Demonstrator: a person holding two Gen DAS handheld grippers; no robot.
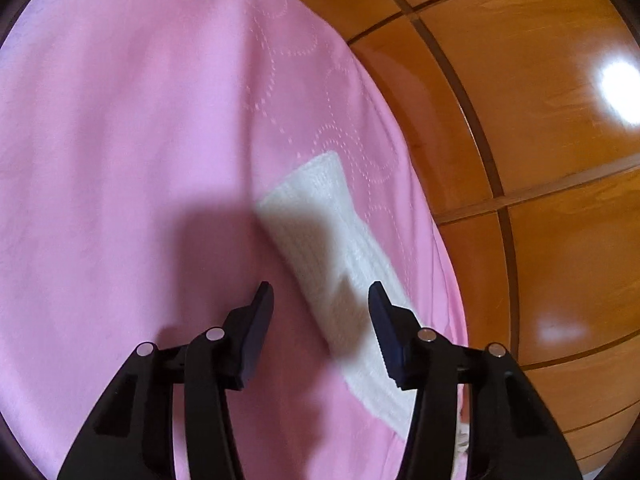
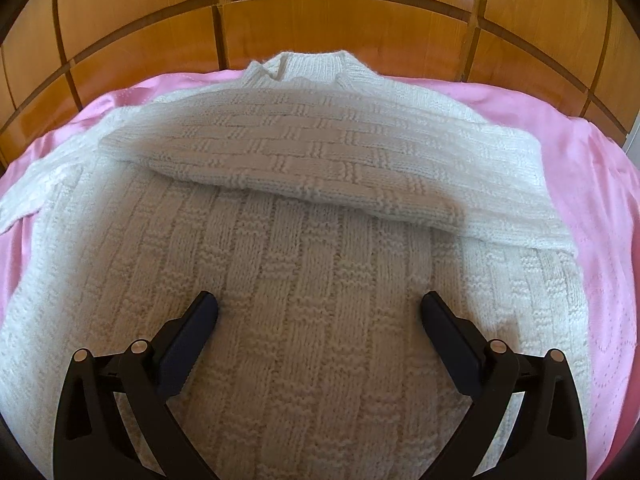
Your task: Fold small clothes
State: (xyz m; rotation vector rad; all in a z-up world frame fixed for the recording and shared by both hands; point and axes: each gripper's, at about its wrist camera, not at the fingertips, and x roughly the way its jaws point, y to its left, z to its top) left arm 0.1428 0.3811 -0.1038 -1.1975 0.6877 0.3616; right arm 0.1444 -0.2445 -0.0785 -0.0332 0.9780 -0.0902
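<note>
**White knit sweater lying partly folded on the pink bedspread**

On the pink bedspread [image 2: 592, 168] we see a white knitted sweater [image 2: 304, 320] spread flat, its collar toward the wooden panelled headboard [image 2: 320, 20]. The knit shows a basket-weave of ribbed and plain blocks. One sleeve [image 2: 304, 156] is folded across the chest and lies slantwise over the body; the other sleeve [image 1: 320, 240] stretches out flat over the bedspread, and it is this that we see in the left wrist view, partly in shadow.

Our right gripper [image 2: 320, 304] hangs over the sweater's body with its fingers wide apart and nothing between them. Our left gripper [image 1: 320, 294] is over the outstretched sleeve, fingers likewise apart; whether they touch the knit we cannot tell.

Beside the bed in the left view stands glossy wooden panelling [image 1: 540, 160] with a bright glare on it. The bedspread carries dotted quilted stitching near the sleeve.
</note>
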